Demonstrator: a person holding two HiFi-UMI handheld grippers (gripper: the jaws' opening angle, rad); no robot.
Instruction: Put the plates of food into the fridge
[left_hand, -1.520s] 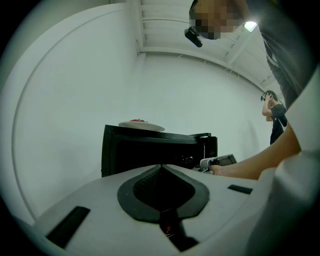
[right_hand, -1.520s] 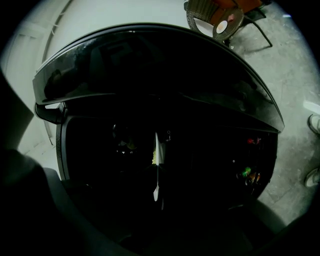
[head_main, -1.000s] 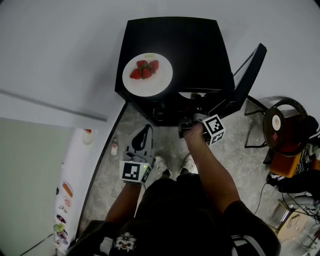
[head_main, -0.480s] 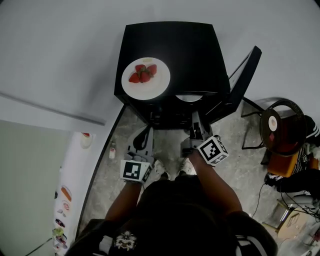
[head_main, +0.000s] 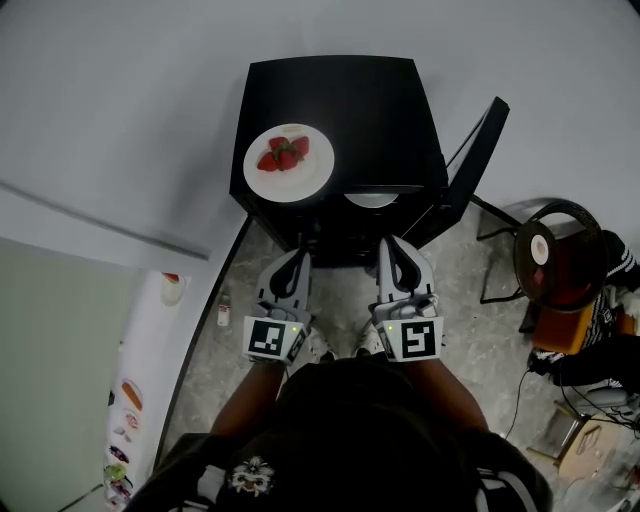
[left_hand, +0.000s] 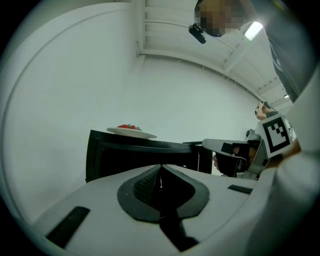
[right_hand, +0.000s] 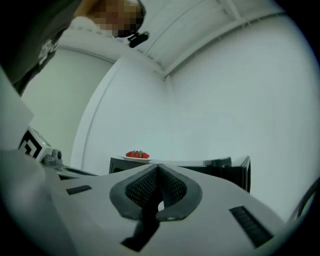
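A white plate of strawberries sits on top of the small black fridge, whose door stands open to the right. The rim of a second white plate shows inside the opening. My left gripper and right gripper are held side by side in front of the fridge, both pointing at it and apart from it. The left one is shut and empty. The right jaws have just closed, with nothing between them. The strawberry plate also appears in the left gripper view, and the same plate in the right gripper view.
A dark round chair with red items stands right of the open door. At the left is a white panel with stickers, and a small bottle stands on the speckled floor. Cables and boxes lie at the far right.
My right gripper has pulled back from the fridge opening, risen and rolled over, and now sits level beside the left one. The left gripper has stayed put.
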